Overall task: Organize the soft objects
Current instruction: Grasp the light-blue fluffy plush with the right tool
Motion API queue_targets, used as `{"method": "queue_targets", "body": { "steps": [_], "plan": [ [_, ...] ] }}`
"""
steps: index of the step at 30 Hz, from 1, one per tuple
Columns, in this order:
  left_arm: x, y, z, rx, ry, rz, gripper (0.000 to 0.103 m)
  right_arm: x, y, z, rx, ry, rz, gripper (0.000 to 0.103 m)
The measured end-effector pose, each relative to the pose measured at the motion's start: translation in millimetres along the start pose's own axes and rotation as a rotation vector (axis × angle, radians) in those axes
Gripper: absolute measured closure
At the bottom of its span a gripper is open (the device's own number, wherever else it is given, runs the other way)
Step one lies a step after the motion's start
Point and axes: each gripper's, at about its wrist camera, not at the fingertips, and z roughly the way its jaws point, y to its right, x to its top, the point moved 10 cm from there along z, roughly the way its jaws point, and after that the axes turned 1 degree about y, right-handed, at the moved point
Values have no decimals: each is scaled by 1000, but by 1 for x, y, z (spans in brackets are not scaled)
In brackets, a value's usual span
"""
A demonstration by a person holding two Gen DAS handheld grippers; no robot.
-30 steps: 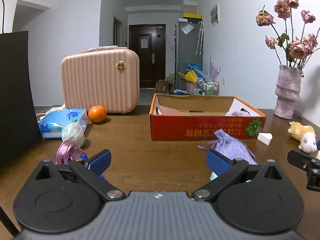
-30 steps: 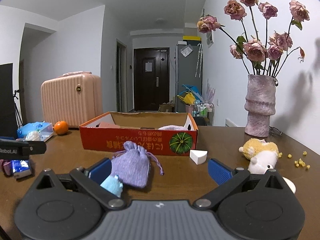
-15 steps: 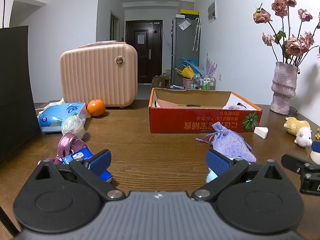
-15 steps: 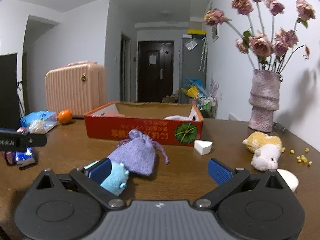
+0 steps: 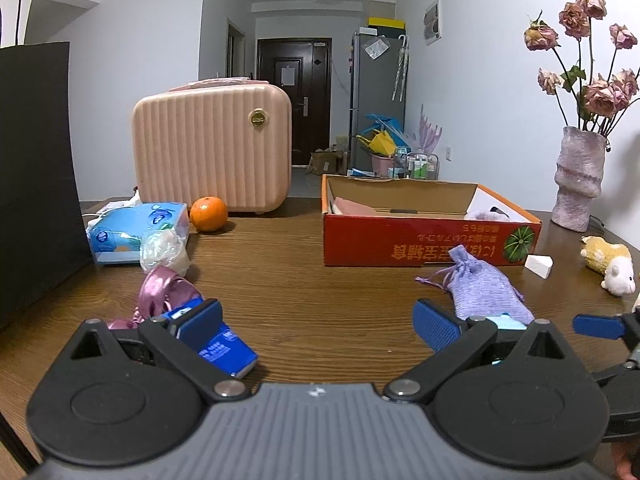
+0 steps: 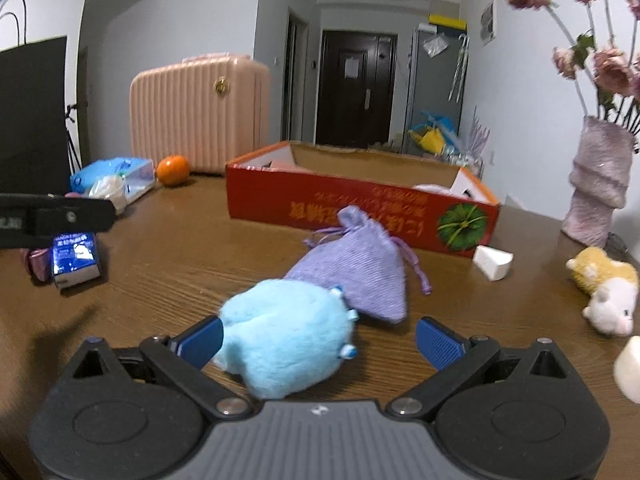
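A light blue plush toy (image 6: pixel 286 338) lies on the wooden table between the open fingers of my right gripper (image 6: pixel 320 340), touching the left pad. Just beyond it lies a lilac drawstring pouch (image 6: pixel 360 266) (image 5: pixel 482 290). The red cardboard box (image 6: pixel 360 210) (image 5: pixel 428 242) stands behind the pouch with a few soft items inside. A yellow-and-white plush (image 6: pixel 608 288) (image 5: pixel 610 262) rests at the right. My left gripper (image 5: pixel 320 326) is open over bare table, with a blue tissue packet (image 5: pixel 218 346) and pink ribbon (image 5: pixel 160 292) by its left finger.
A pink suitcase (image 5: pixel 212 156), an orange (image 5: pixel 209 214), a blue tissue pack (image 5: pixel 132 234) and a crumpled plastic bag (image 5: pixel 164 250) stand at the back left. A black bag (image 5: pixel 32 176) fills the left edge. A vase with dried roses (image 5: pixel 578 186) and a white wedge (image 5: pixel 538 266) are at right.
My right gripper has moved down and forward, so the blue plush now sits between its fingers. The left gripper has pulled back and risen slightly, showing the blue packet.
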Motion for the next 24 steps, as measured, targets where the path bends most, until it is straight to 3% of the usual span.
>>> {"method": "queue_targets", "body": {
  "steps": [7, 10, 14, 24],
  "plan": [
    [-1, -13, 3, -3, -13, 3, 0, 1, -9, 25, 12, -69, 30, 4],
    [0, -17, 3, -5, -15, 0, 0, 1, -12, 33, 19, -94, 35, 9],
    [-1, -18, 3, -13, -22, -4, 0, -2, -16, 37, 42, -119, 40, 24],
    [-1, -18, 2, -15, -18, -6, 0, 3, -17, 27, 57, -67, 37, 35]
  ]
}}
